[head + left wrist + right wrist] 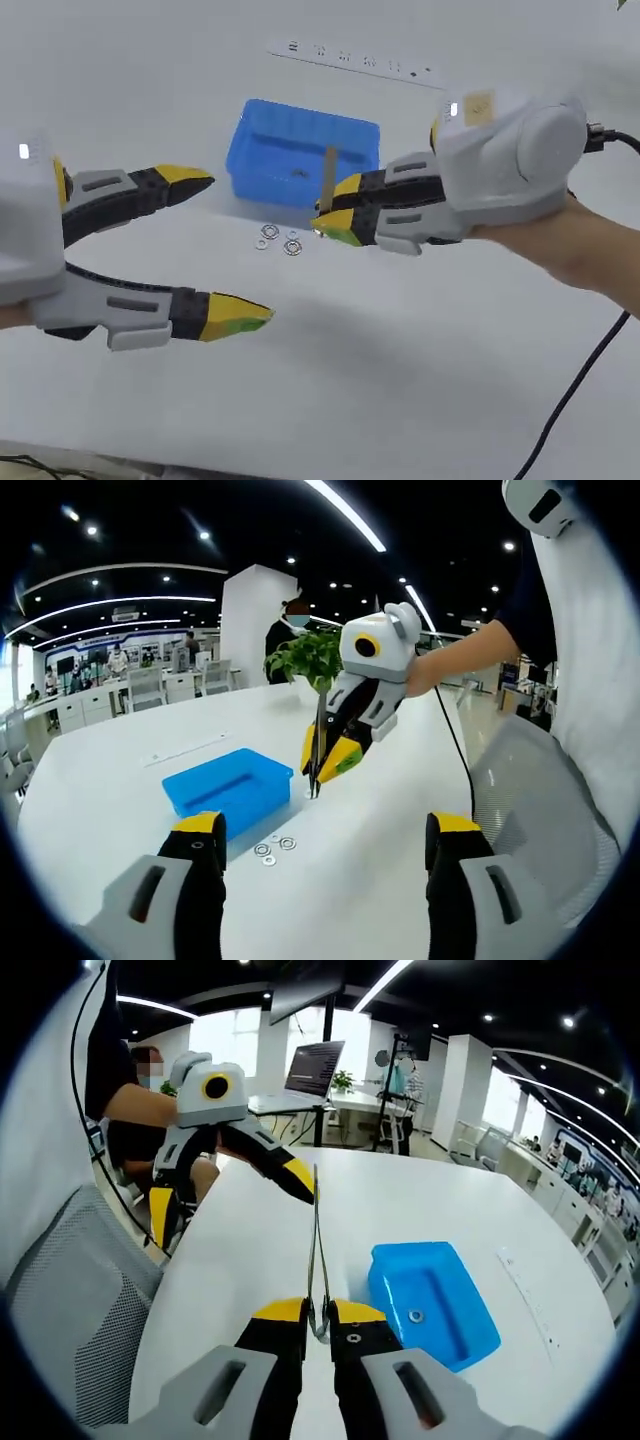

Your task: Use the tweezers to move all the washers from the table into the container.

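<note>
Sideways, right gripper [330, 212] pinching tweezers [327, 180] upright

Long white strip [350, 60], grey mesh chair [70, 1300], leafy potted plant [305, 660], distant monitor [315, 1068]

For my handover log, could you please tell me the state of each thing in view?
Blue plastic container: open-topped, a washer visible inside.
Small metal washers: loose on the white table, beside the container.
Thin metal tweezers: gripped, standing upright.
Right gripper: shut on the tweezers.
Left gripper: open, empty.

Washers [292, 248] on table [400, 360] — before container [262, 192]
</note>
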`<control>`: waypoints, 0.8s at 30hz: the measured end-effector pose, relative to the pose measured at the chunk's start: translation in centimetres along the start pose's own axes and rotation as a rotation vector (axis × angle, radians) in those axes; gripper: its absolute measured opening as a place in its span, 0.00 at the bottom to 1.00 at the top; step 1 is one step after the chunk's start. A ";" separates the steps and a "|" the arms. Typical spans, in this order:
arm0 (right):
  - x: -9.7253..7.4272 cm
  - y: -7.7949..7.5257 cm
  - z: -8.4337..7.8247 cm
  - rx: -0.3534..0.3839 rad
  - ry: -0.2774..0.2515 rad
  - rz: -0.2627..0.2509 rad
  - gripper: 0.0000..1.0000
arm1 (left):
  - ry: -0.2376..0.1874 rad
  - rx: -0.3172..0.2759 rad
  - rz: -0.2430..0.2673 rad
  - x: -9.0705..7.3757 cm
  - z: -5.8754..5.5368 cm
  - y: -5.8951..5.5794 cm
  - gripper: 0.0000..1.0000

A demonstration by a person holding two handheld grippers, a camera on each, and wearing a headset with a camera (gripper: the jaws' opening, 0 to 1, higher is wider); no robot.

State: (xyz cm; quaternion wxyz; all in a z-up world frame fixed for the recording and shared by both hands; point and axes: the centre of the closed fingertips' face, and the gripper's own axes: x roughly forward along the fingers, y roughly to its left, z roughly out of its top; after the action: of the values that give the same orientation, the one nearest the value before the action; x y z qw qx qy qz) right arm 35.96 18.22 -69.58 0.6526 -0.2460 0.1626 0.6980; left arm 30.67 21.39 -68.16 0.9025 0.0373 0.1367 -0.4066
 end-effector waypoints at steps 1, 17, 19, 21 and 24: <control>0.0 -0.4 0.3 0.005 -0.004 -0.004 0.09 | -0.006 -0.006 0.005 -0.2 0.0 0.1 0.87; 0.6 -8.6 1.7 0.059 -0.045 -0.109 0.10 | -0.050 -0.100 0.067 -2.1 -0.6 1.9 0.86; 1.0 -9.6 1.2 0.085 -0.046 -0.121 0.10 | -0.051 -0.100 0.070 -2.1 -0.6 1.9 0.86; 1.4 -10.2 0.7 0.098 -0.044 -0.128 0.10 | -0.041 -0.103 0.072 -2.0 -0.9 2.0 0.86; 2.3 -11.1 -0.3 0.111 -0.037 -0.136 0.10 | -0.027 -0.117 0.072 -2.1 -1.5 2.2 0.86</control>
State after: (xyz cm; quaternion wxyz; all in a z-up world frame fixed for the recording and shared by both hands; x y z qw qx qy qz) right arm 46.89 21.07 -70.07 0.7139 -0.2071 0.1721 0.6464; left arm 30.65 24.60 -69.13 0.9189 -0.0163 0.1466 -0.3658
